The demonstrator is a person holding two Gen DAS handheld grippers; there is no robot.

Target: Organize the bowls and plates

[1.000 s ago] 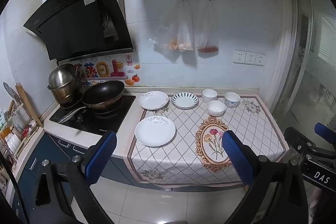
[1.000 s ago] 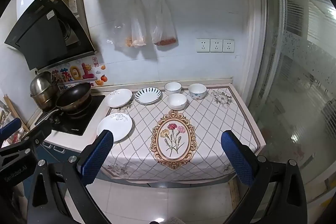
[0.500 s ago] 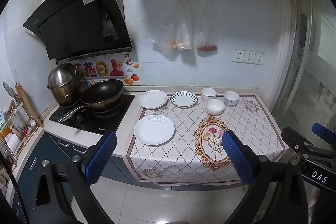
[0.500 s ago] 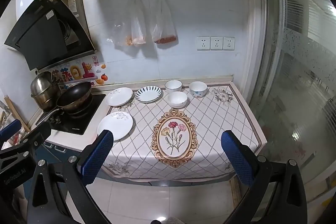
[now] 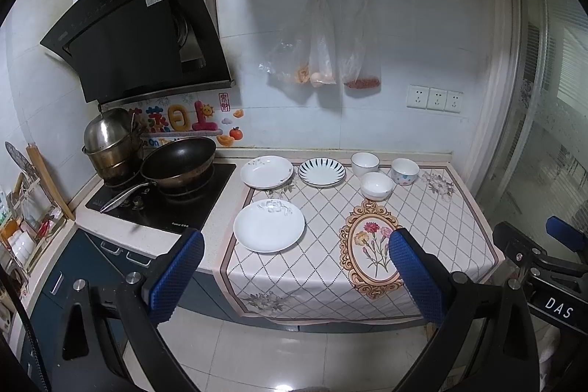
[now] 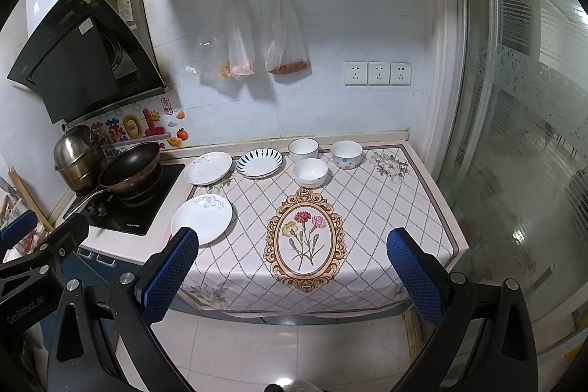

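Note:
Three plates sit on the counter's patterned cloth (image 5: 367,267): a white plate (image 5: 269,225) near the front left, a white plate (image 5: 266,171) behind it, and a blue-striped plate (image 5: 321,172) to its right. Three bowls stand at the back: a white bowl (image 5: 364,163), a white bowl (image 5: 375,185) in front, and a dotted bowl (image 5: 404,171). The same plates (image 6: 201,218) and bowls (image 6: 310,172) show in the right wrist view. My left gripper (image 5: 296,276) and right gripper (image 6: 292,276) are both open, empty, held in front of the counter.
A black cooktop (image 5: 165,201) at the left holds a dark wok (image 5: 179,164) and a steel pot (image 5: 110,146). A range hood (image 5: 139,24) hangs above. Plastic bags (image 5: 319,61) hang on the wall. A glass partition (image 6: 522,135) stands at the right.
Both grippers have moved slightly nearer the counter and a little up; the view shifts only slightly. The plates and bowls have not moved.

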